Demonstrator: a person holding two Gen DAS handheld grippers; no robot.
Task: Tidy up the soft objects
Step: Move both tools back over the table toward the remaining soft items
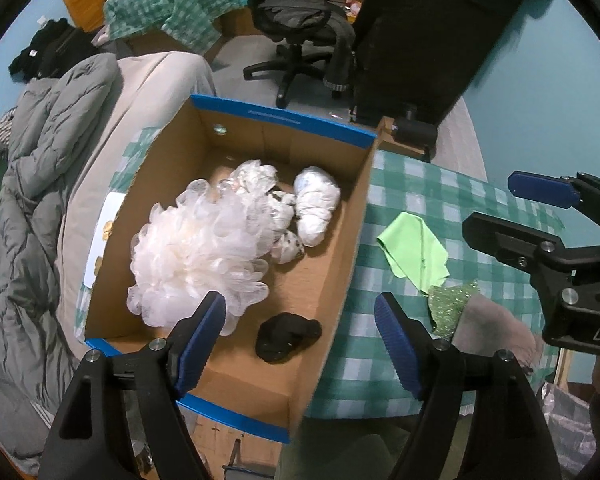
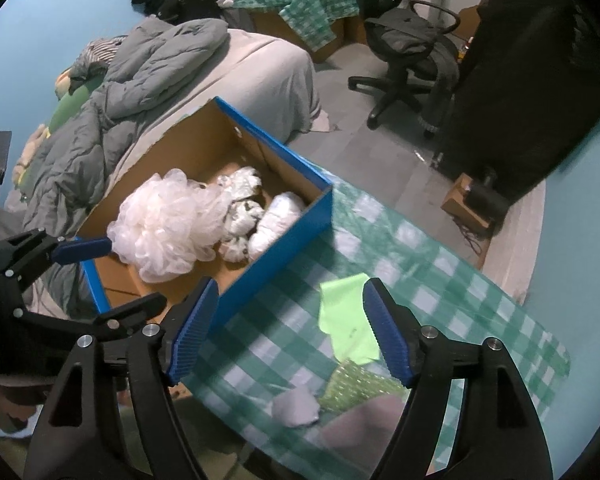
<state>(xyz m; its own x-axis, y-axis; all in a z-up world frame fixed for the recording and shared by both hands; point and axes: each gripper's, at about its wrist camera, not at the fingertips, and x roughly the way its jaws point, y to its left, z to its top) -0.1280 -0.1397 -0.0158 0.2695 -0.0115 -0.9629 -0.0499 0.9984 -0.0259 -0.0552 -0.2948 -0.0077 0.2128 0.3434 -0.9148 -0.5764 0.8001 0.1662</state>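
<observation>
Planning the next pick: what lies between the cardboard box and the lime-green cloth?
Only bare checkered tablecloth separates box and lime-green cloth, seen in both views.

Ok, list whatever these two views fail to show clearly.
- Black item in the cardboard box: left wrist view, too dark to identify; in the right wrist view the box wall hides it.
- Grey soft object: right wrist view, blurred, partly behind the right gripper.
- Sparkly green fabric: left wrist view, partly covered by the grey object.

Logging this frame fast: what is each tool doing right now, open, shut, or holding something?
Left tool: open, empty, above the box.
Right tool: open, empty, above the green cloth.
</observation>
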